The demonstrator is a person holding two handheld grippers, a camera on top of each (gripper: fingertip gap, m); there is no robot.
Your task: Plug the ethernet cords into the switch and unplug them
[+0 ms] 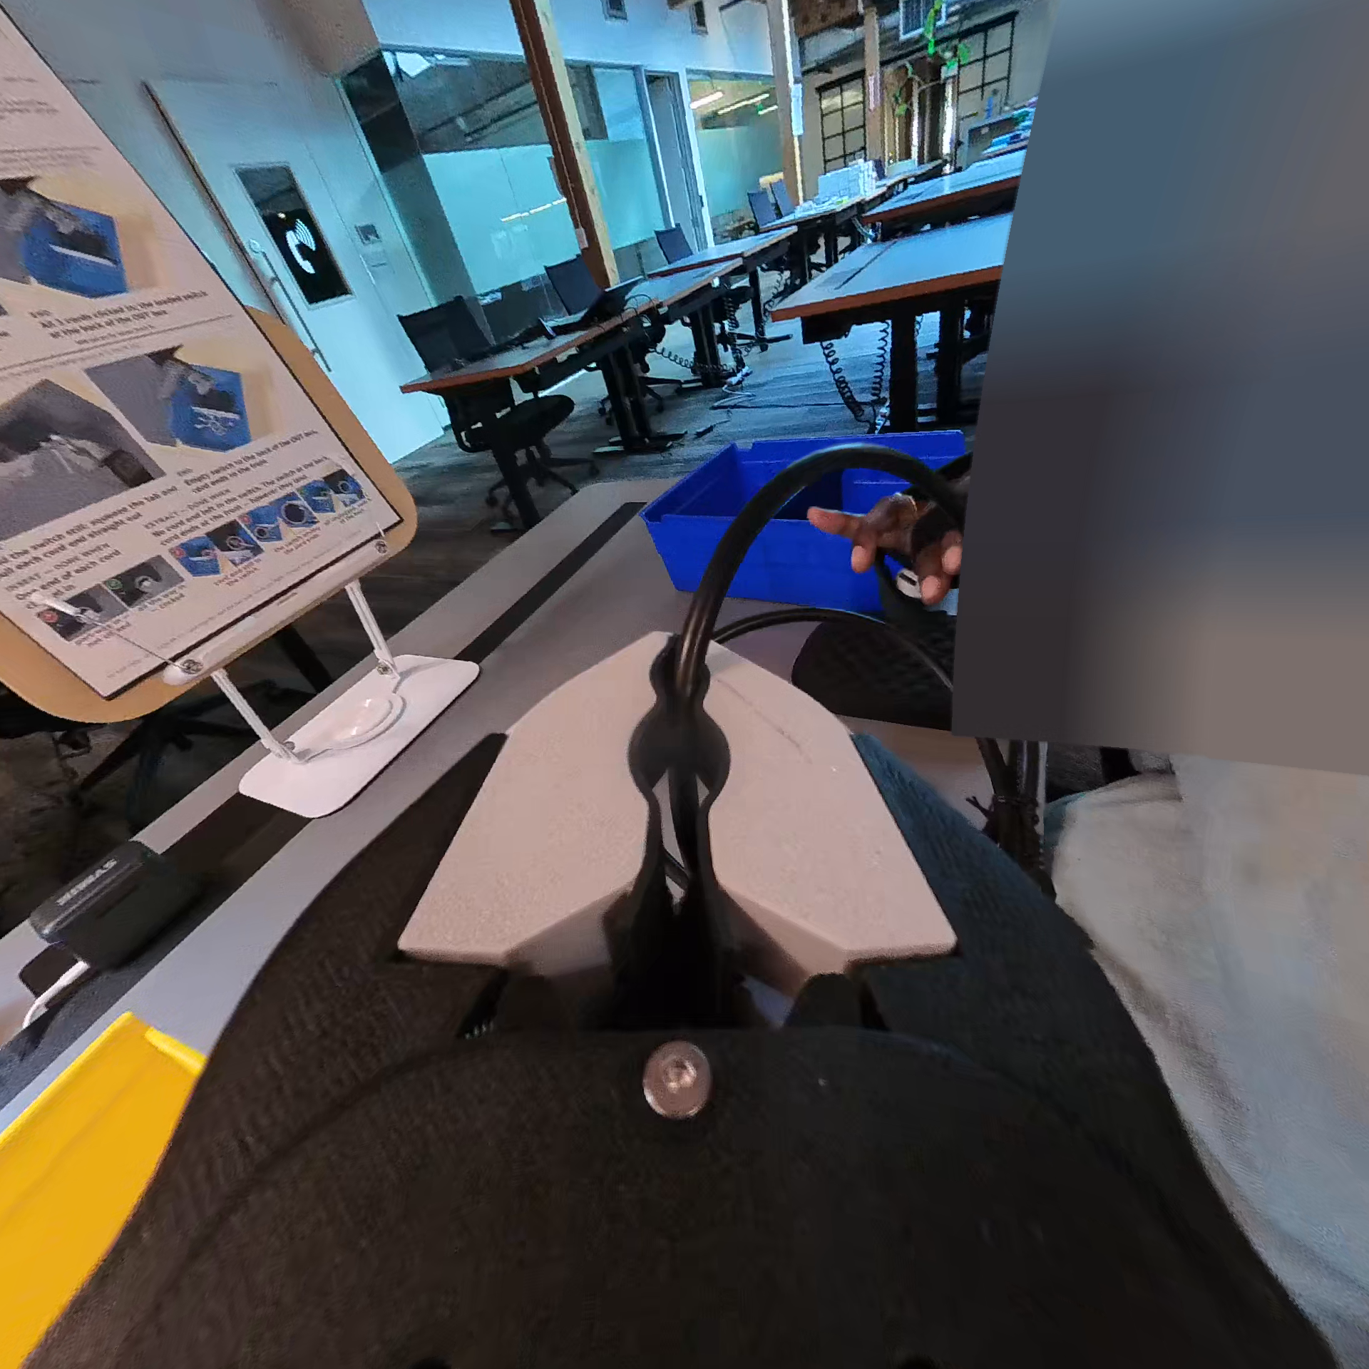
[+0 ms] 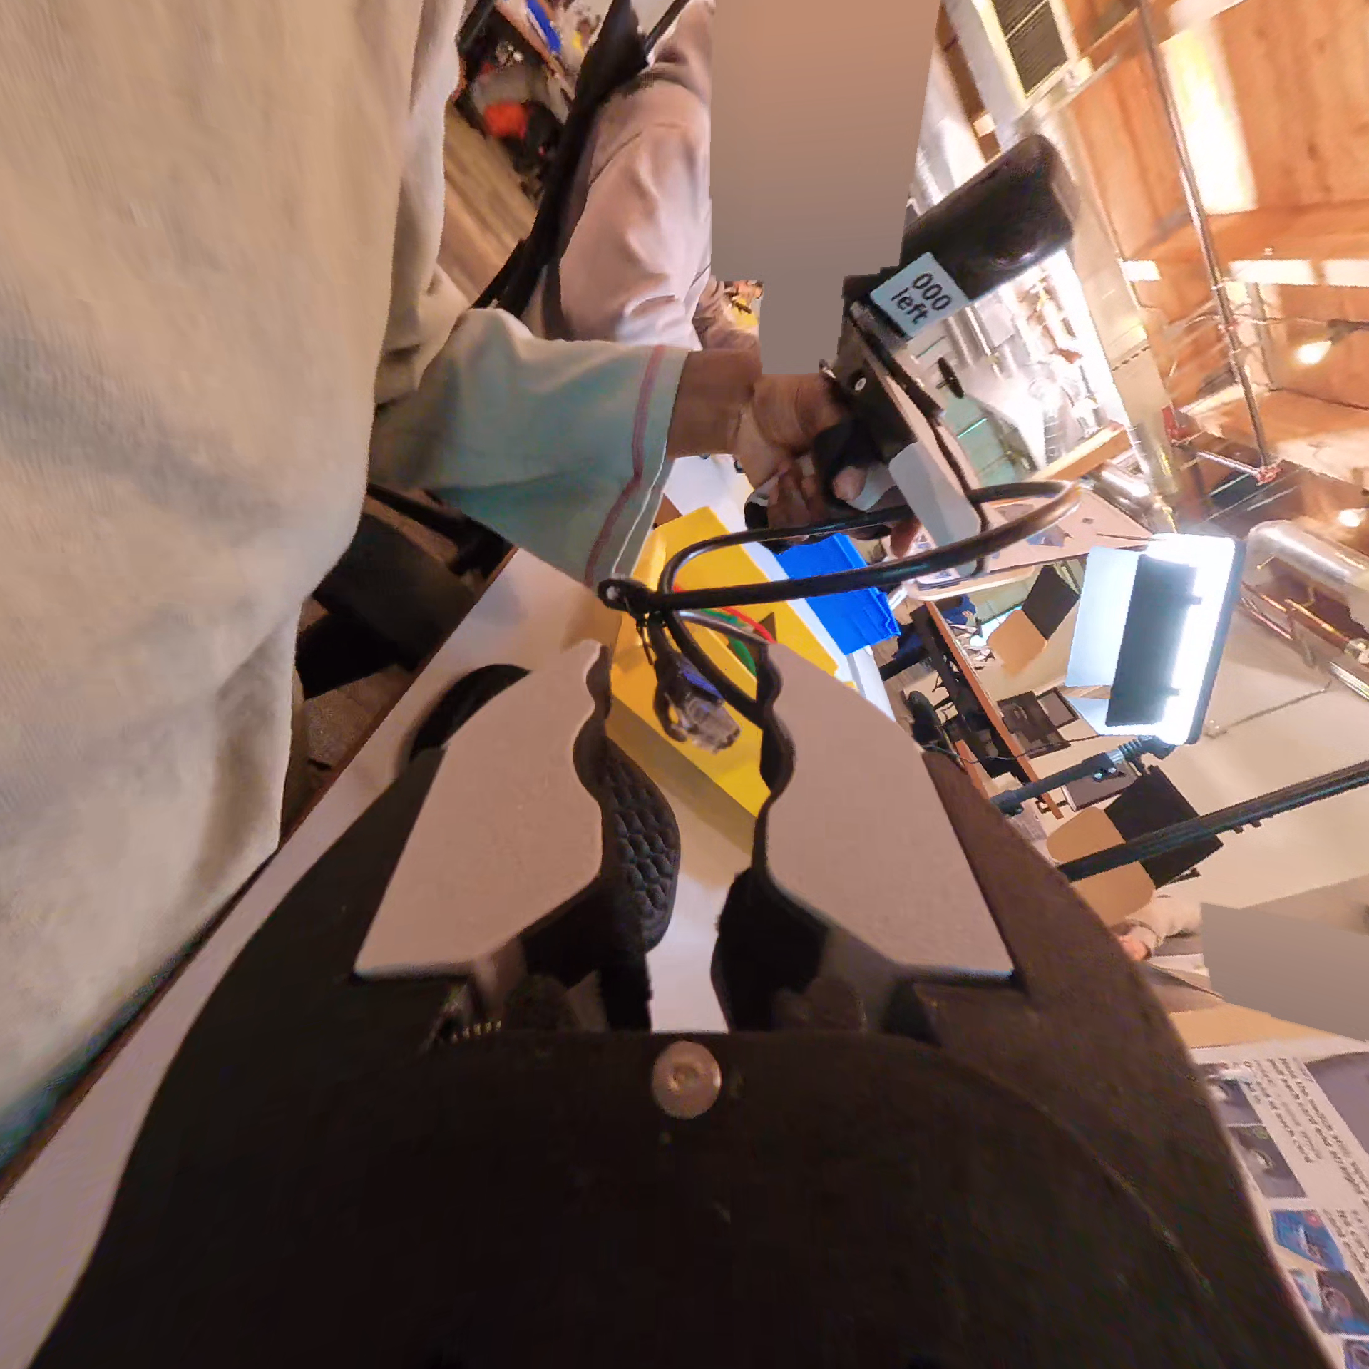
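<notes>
My left gripper [image 1: 685, 652] is shut on a black ethernet cord [image 1: 748, 511], which arcs up and right toward a person's hand [image 1: 881, 530] by the blue bin [image 1: 770, 552]. In the right wrist view the left gripper [image 2: 956, 548] is held up in a hand and pinches the same cord [image 2: 815, 585]. The cord loops back to a tie, and its clear plug [image 2: 700, 715] hangs down between the fingertips of my right gripper [image 2: 685, 659]. The right gripper is open, with its jaws apart on either side of the plug. I cannot tell if the cord touches its fingers. I cannot pick out the switch.
A yellow bin [image 1: 67, 1156] holding coloured cords [image 2: 741, 618] sits near me, the blue bin beyond it. An instruction board on a white stand [image 1: 185, 415] stands at left. A small black box [image 1: 111, 900] with a white lead lies on the grey table [image 1: 459, 644]. A person's pale clothing [image 2: 148, 444] is close by. About 15 cm separates my left fingertips from my right.
</notes>
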